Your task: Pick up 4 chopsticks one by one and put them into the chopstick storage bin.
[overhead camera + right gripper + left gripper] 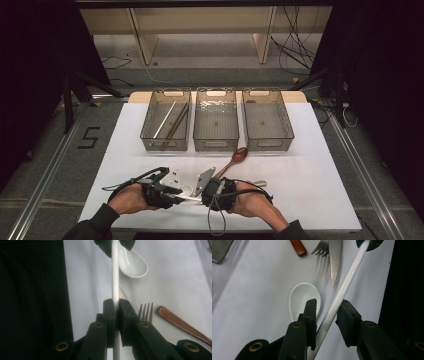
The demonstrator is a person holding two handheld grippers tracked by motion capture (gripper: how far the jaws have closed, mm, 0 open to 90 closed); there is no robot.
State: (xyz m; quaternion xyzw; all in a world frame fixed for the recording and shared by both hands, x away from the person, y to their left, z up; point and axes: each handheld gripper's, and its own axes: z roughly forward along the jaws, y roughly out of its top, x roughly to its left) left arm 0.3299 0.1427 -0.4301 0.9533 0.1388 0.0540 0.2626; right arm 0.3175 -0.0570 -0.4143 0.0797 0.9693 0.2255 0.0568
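Note:
A white chopstick hangs level between my two grippers, near the table's front edge. My right gripper is shut on it, pads pressed against both sides. In the left gripper view the same chopstick runs slantwise between the jaws of my left gripper, which stand close around it with a small gap showing. In the high view the left gripper and right gripper face each other. A white ceramic spoon lies on the table just beneath them.
A fork, a knife and a wooden spoon lie on the white table close by. Three clear bins stand at the back: the left bin holds a white chopstick and brown ones, beside the middle bin and right bin.

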